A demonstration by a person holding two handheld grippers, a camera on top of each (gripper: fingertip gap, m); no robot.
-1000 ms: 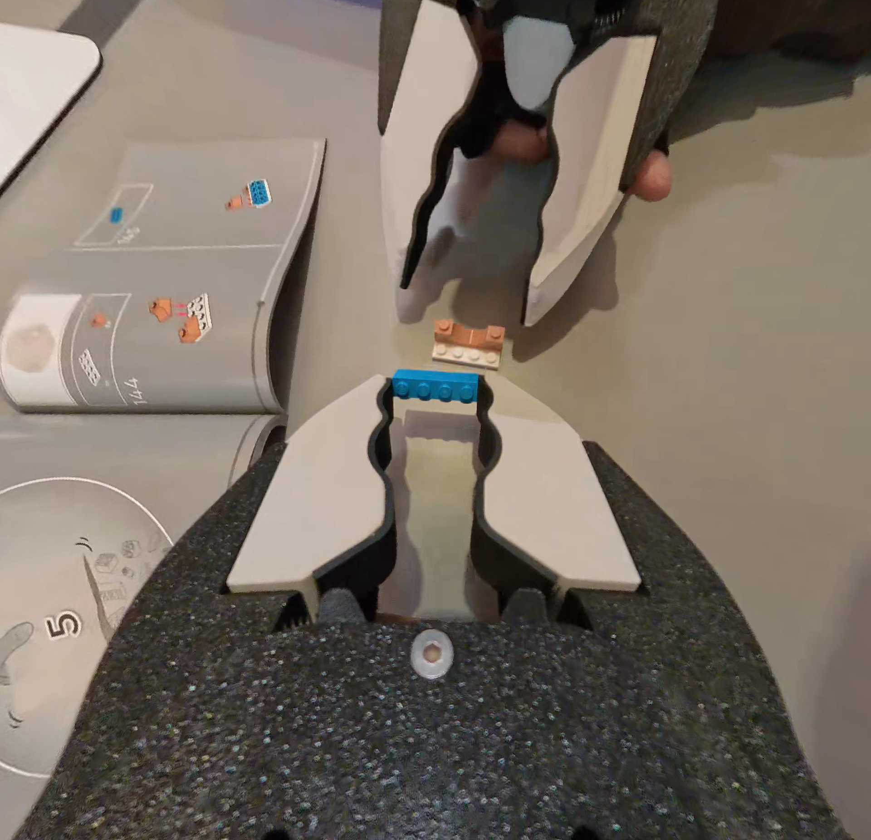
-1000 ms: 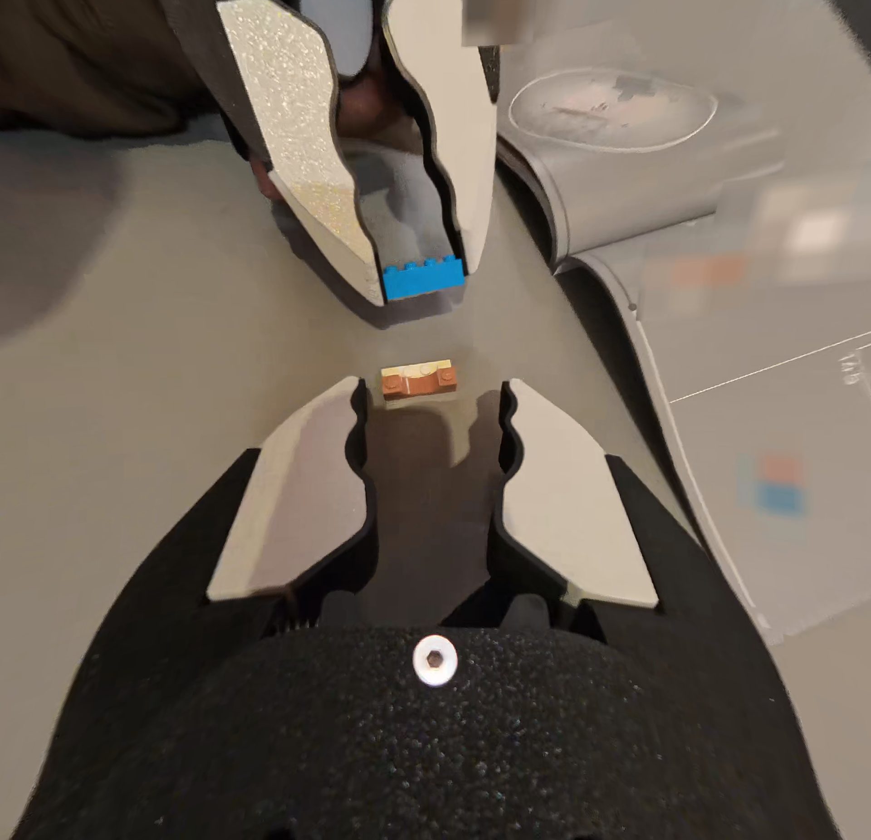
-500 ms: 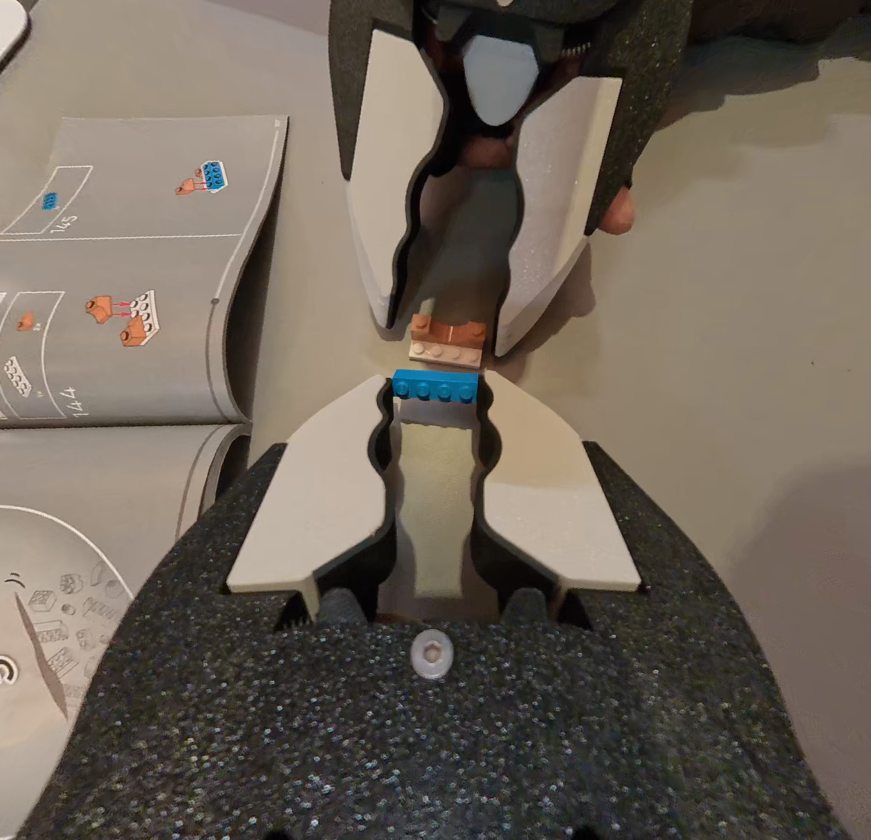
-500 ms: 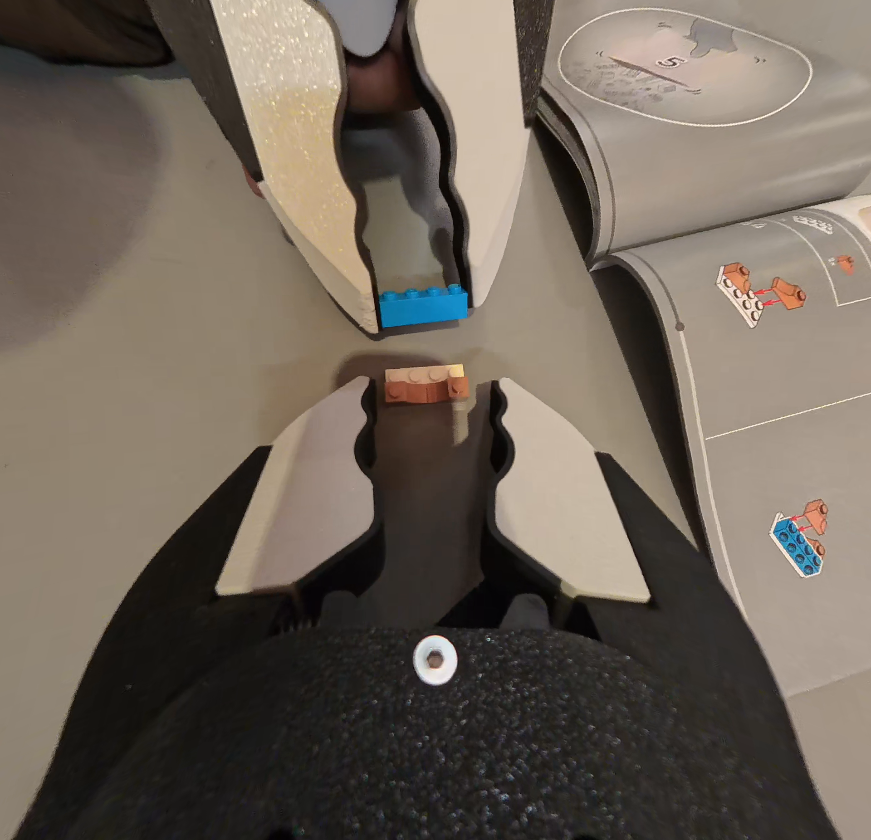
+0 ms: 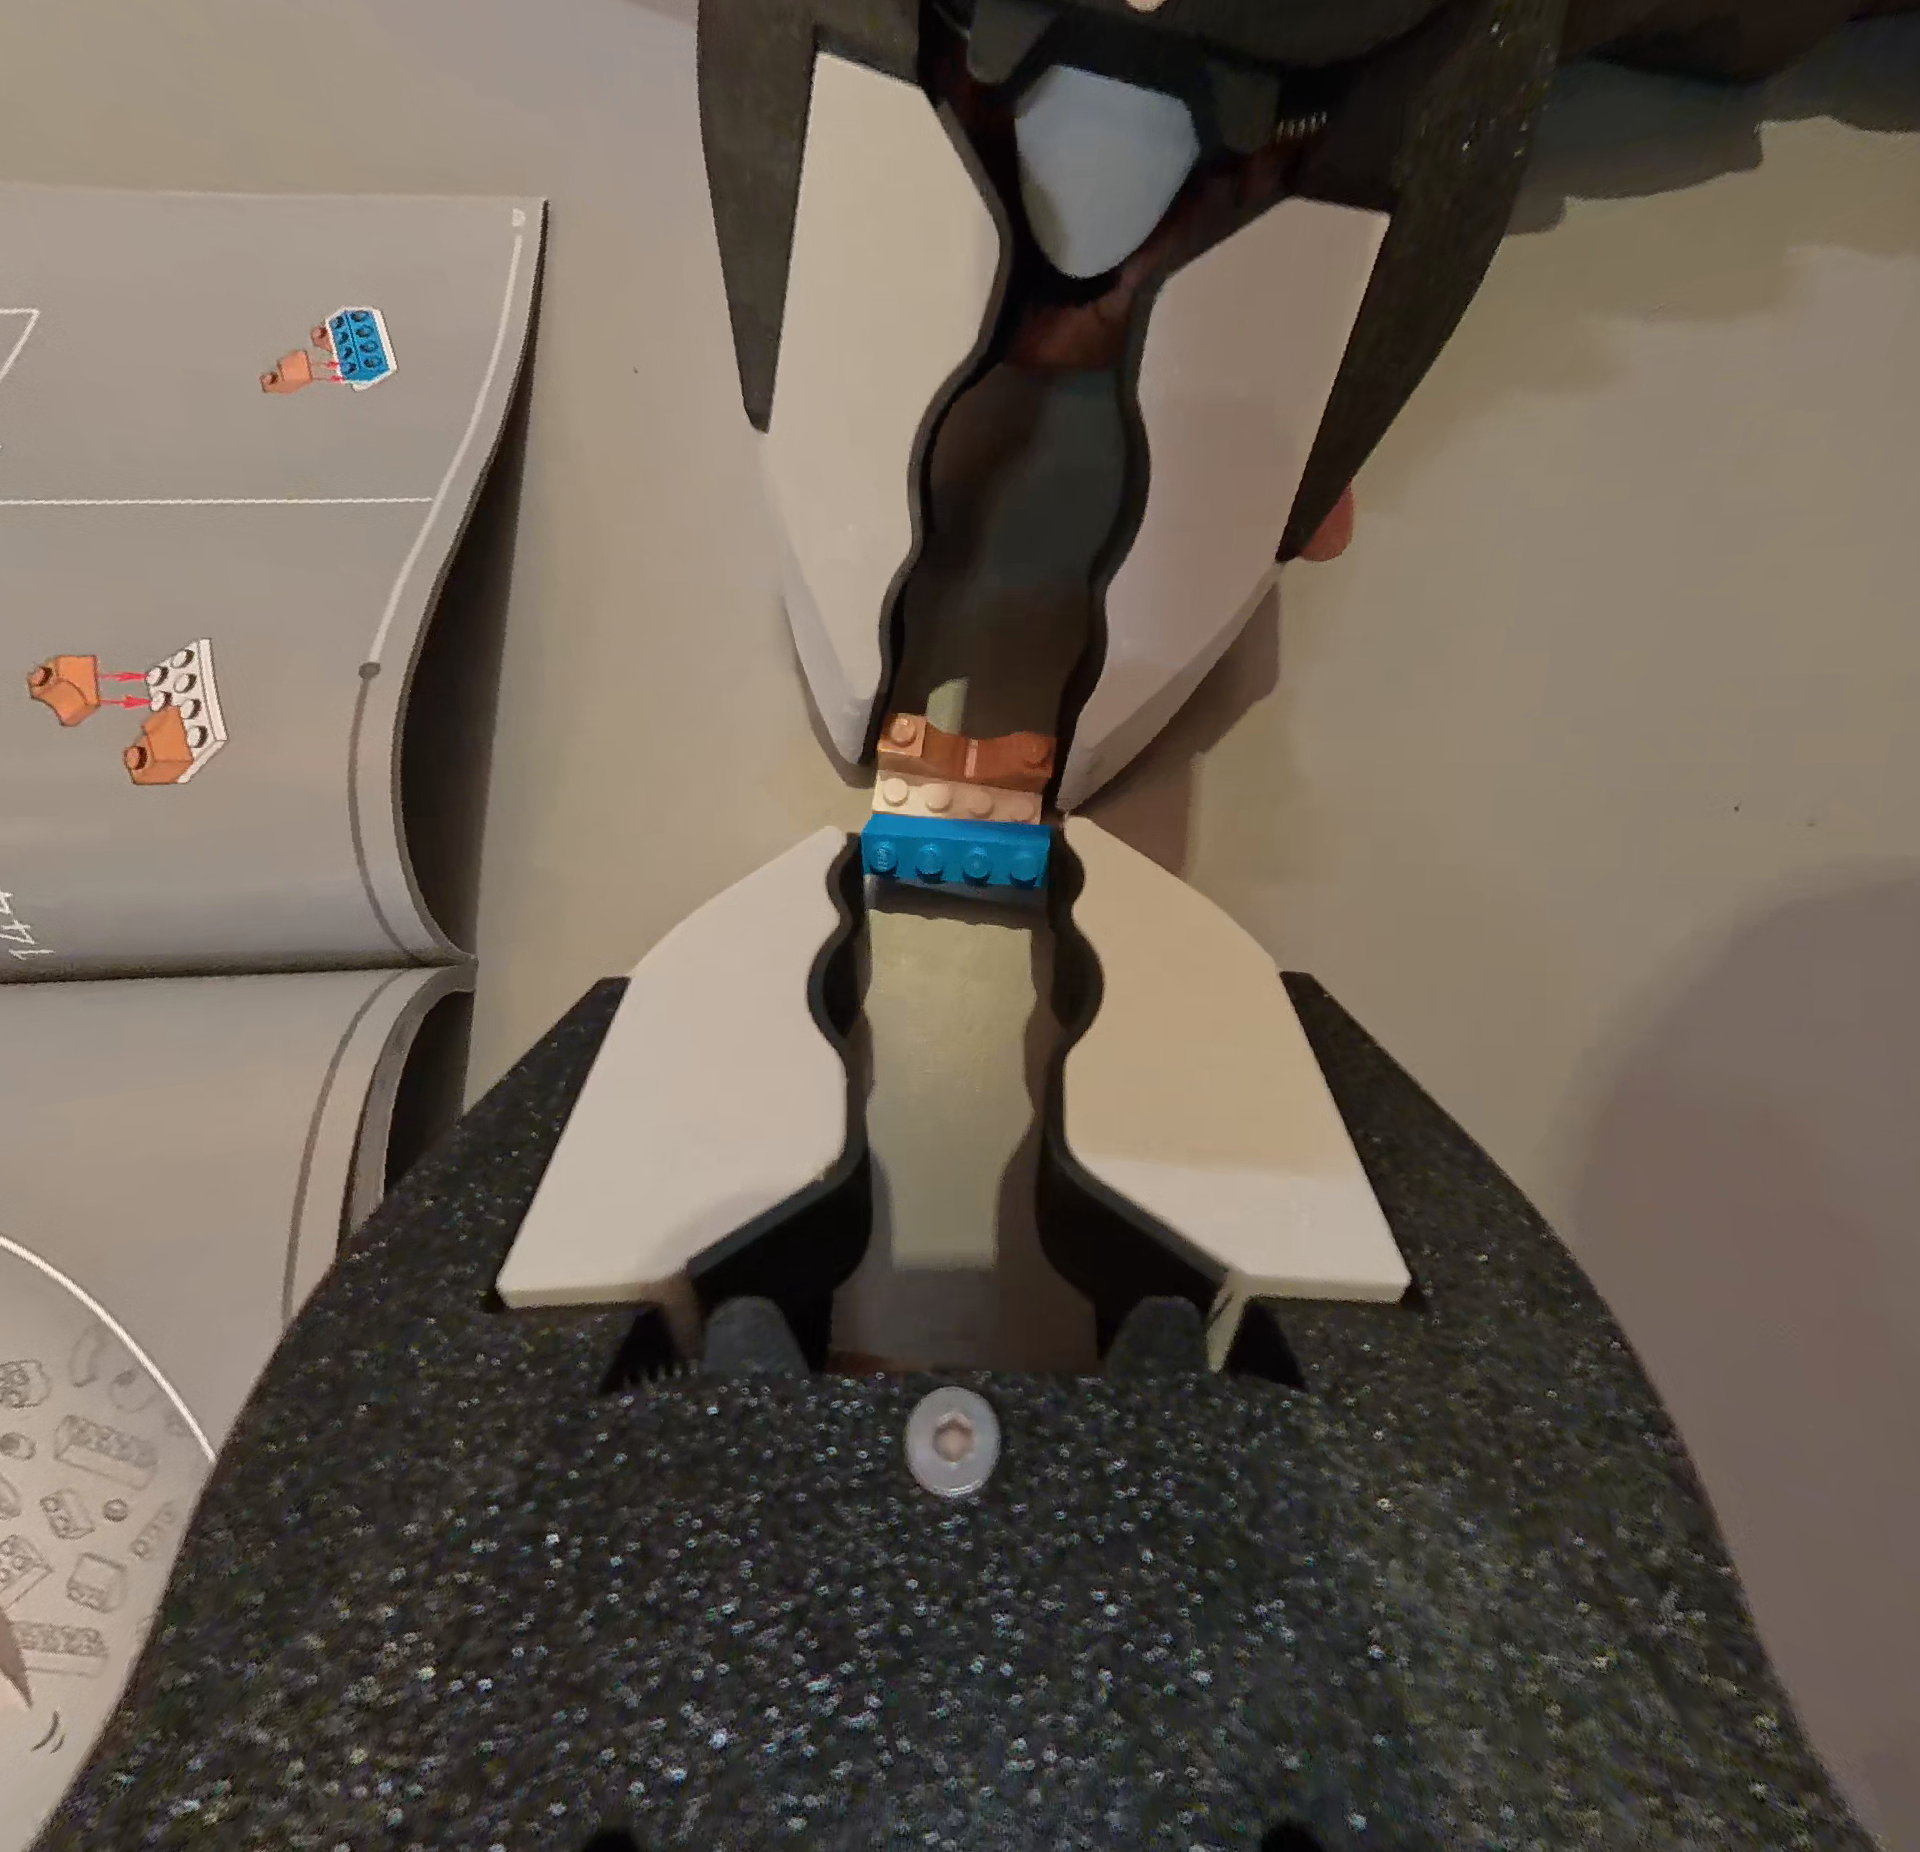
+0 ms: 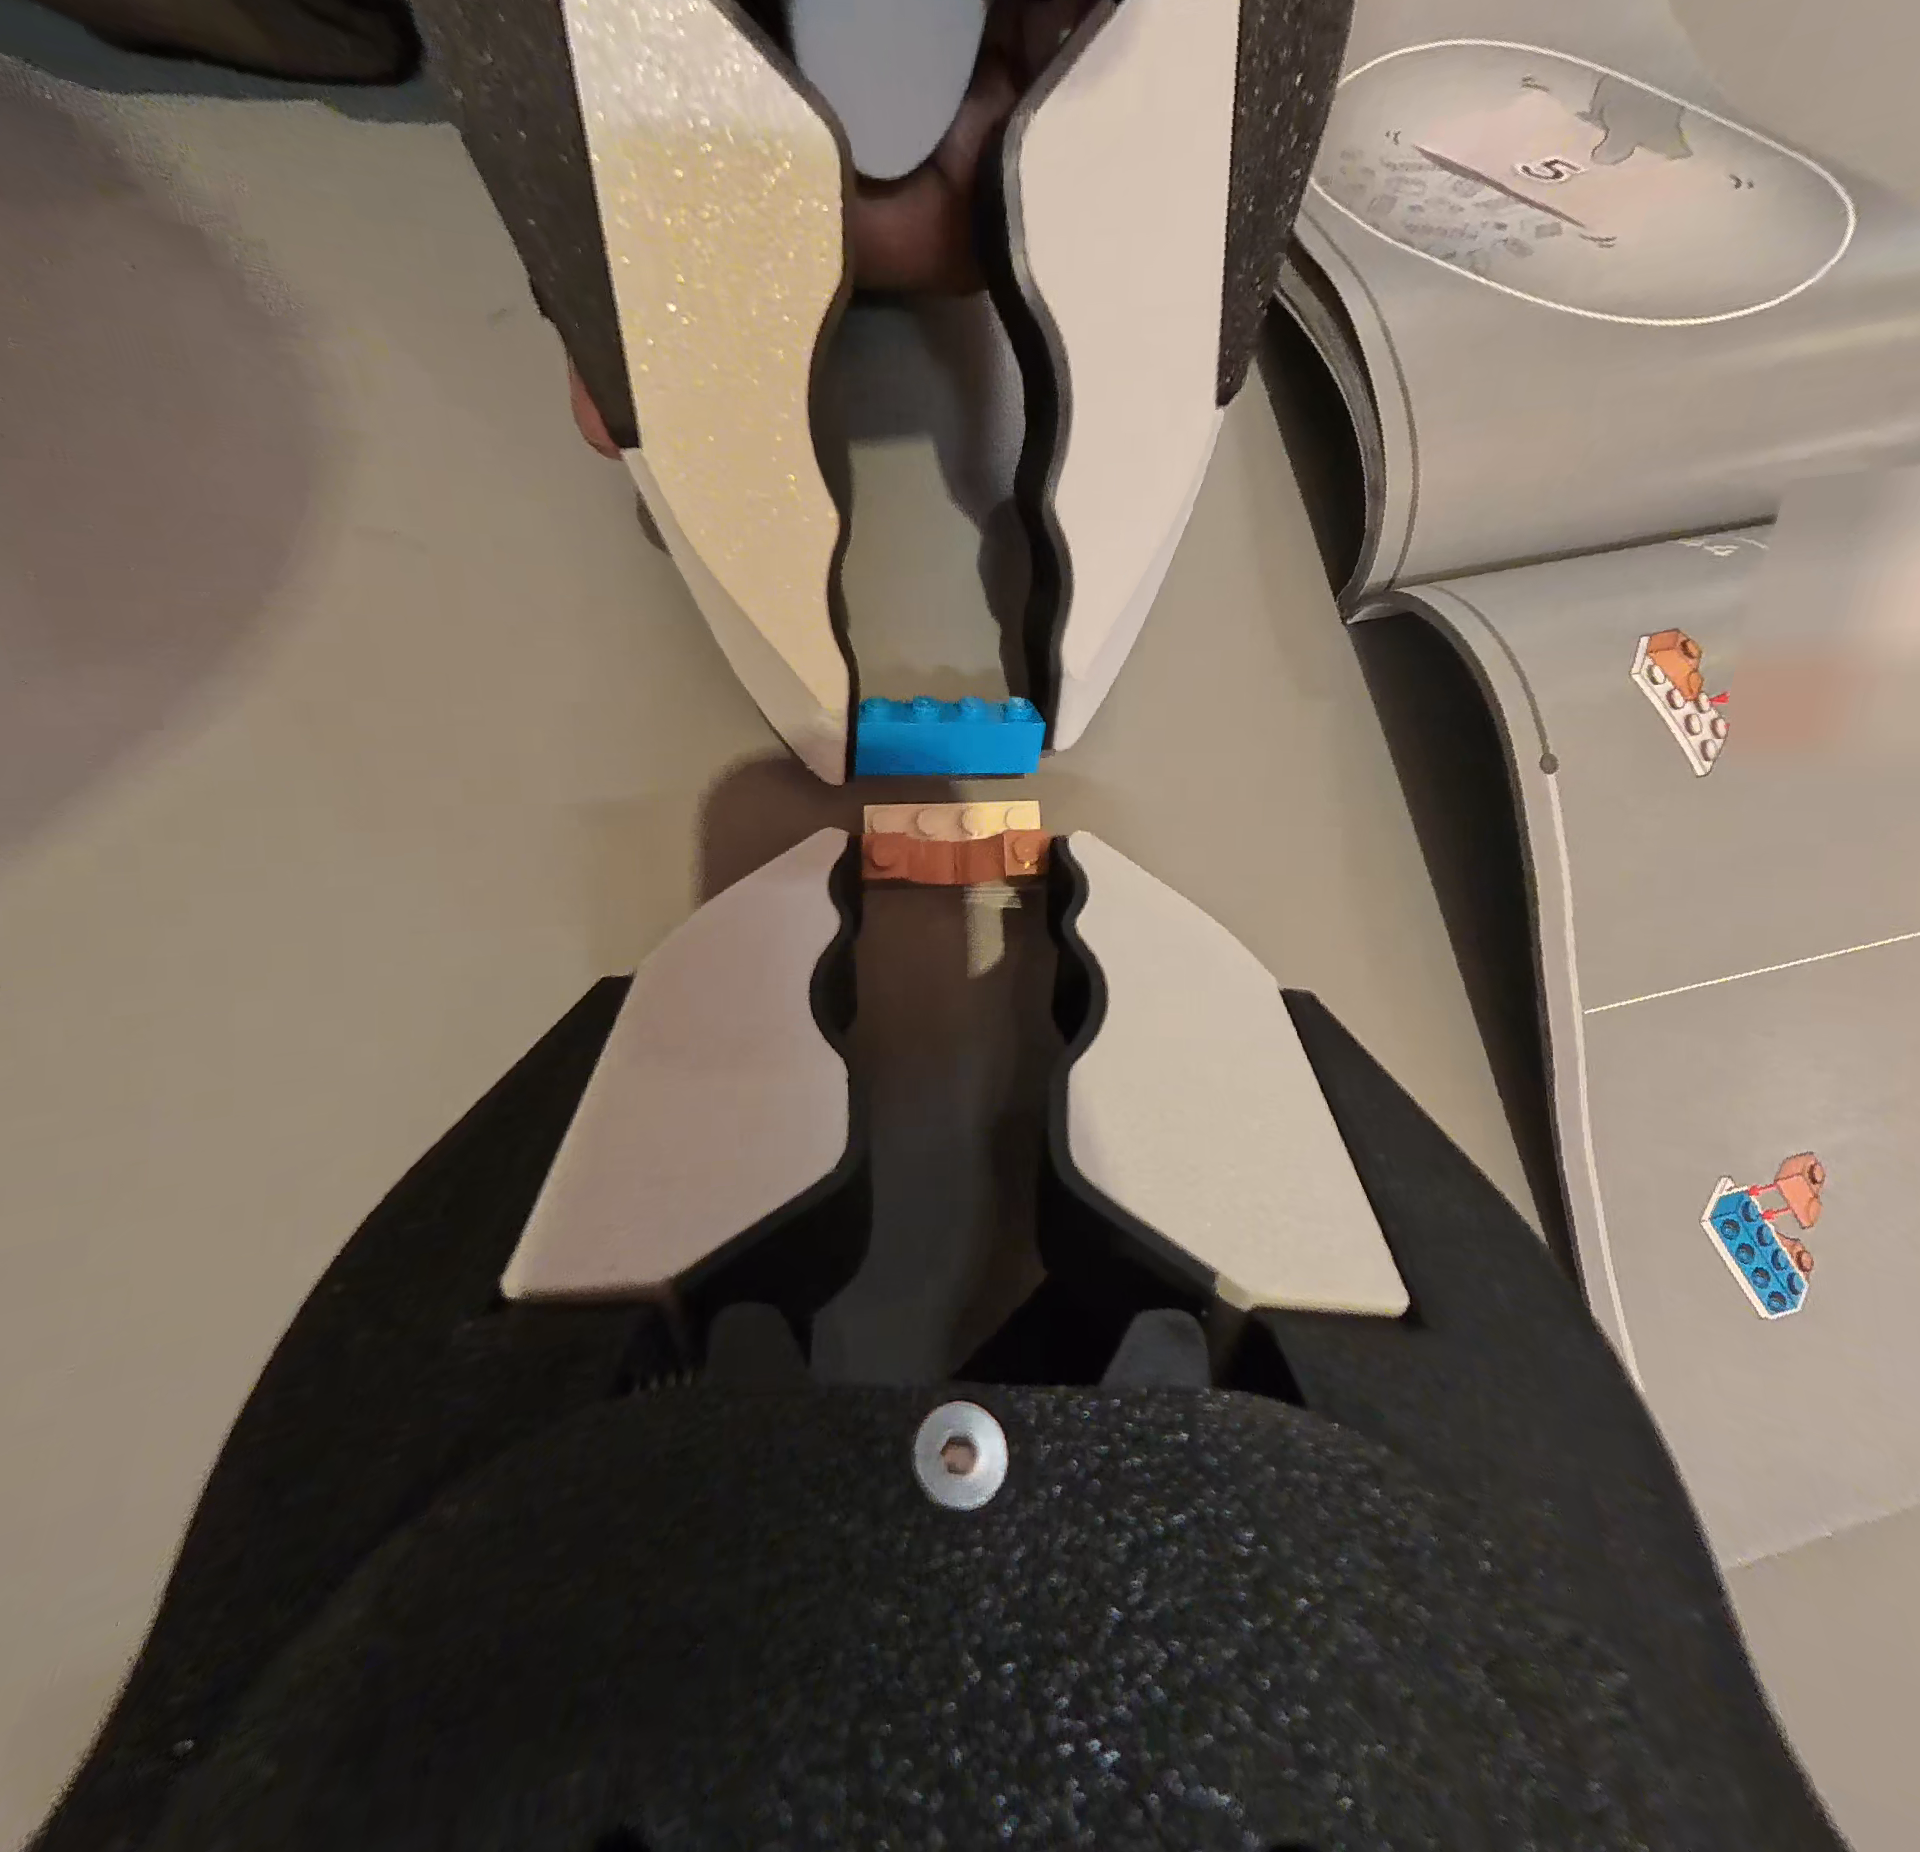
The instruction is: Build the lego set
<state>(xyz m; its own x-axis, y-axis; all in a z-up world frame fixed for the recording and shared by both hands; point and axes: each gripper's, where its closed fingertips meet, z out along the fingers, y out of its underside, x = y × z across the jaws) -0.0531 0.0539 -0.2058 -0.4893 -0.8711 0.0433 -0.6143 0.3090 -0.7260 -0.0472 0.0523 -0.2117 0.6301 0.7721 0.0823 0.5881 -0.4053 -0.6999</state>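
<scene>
My left gripper (image 5: pixel 956 872) is shut on a blue brick (image 5: pixel 956 860), held across its fingertips with the studs up. Just beyond it is a small assembly (image 5: pixel 961 774): a tan plate with brown sloped pieces on top. My right gripper (image 6: pixel 954 864) faces the left one and is shut on this assembly (image 6: pixel 951 841), its fingertips against the brown ends. The blue brick (image 6: pixel 948 748) nearly touches the tan plate's edge. I cannot tell whether the assembly rests on the table or is lifted.
An open grey instruction booklet (image 5: pixel 239 576) lies on the grey table (image 5: pixel 1558 763), left of the grippers; in the right wrist view it (image 6: pixel 1714 971) is on the right. A person's fingertip (image 5: pixel 1330 535) shows behind the right gripper.
The two grippers have come together. My right gripper moved over the tan-and-brown assembly and closed on it. The blue brick now sits right against the tan plate.
</scene>
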